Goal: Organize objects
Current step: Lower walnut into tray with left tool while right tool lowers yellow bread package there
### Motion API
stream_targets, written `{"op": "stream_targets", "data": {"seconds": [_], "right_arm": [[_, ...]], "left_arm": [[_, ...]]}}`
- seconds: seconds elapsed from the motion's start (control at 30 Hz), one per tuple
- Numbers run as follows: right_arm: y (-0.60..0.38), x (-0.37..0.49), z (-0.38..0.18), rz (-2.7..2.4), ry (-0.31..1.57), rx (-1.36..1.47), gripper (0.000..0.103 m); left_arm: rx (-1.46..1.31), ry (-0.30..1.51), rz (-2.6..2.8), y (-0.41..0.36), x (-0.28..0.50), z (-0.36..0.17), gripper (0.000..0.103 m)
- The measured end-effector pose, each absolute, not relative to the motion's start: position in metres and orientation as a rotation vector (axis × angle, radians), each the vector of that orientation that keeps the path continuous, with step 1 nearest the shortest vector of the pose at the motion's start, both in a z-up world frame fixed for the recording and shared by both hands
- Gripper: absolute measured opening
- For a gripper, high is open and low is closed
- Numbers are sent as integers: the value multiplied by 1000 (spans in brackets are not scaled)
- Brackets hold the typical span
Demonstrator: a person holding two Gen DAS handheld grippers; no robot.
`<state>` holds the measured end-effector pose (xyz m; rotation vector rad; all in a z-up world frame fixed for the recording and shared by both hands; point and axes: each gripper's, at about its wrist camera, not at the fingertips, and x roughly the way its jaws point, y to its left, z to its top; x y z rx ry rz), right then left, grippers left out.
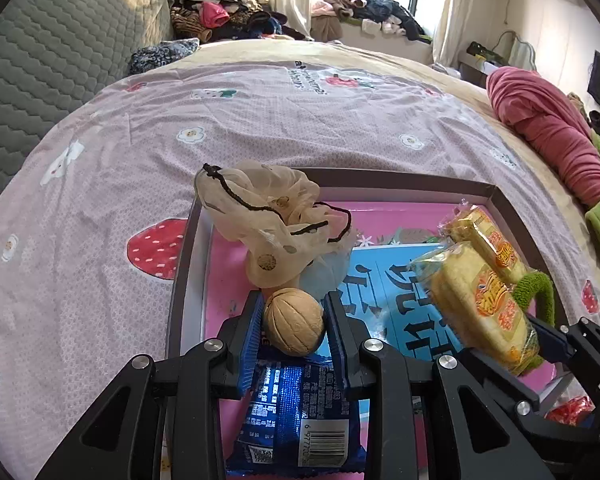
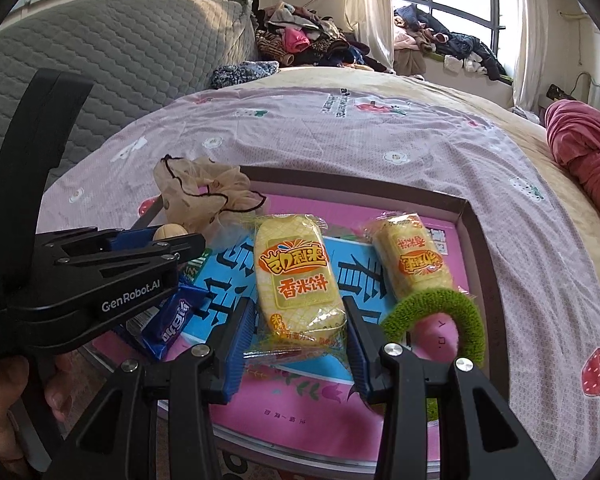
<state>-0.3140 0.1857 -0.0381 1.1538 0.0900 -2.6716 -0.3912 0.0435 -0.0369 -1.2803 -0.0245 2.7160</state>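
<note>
Left wrist view: the left gripper (image 1: 294, 322) is holding a round tan walnut (image 1: 295, 321) between its fingers, above the shallow pink-lined box tray (image 1: 504, 204).

Right wrist view: the right gripper (image 2: 300, 320) is gripping a yellow rice-cracker packet (image 2: 296, 280) over the tray. Placing step in hand; next move likely calls for lowering, then releasing.

Pale lilac bedsheet (image 1: 300, 136) printed with red strawberries and white flowers. Shallow grey-rimmed cardboard box (image 2: 478, 240), pink and sky-blue inside with black characters. Yellow rice-cracker packets (image 2: 296, 280) bearing orange-red labels. Fuzzy green hair tie (image 2: 440, 312). Sheer beige dotted scrunchie (image 1: 260, 212) edged in black. Tan ribbed walnut (image 1: 294, 322). Glossy dark-blue snack wrapper (image 1: 296, 420) with white print. Black grippers with blue pads (image 2: 240, 344).
</note>
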Motion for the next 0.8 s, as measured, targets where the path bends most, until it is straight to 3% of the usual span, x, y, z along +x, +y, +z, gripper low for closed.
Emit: {"op": "stream_targets", "data": {"seconds": [0.8], "right_arm": [[180, -322, -57, -2643, 127, 1247, 44]], "left_arm": [[-1342, 11, 2689, 48, -395, -52, 33]]}}
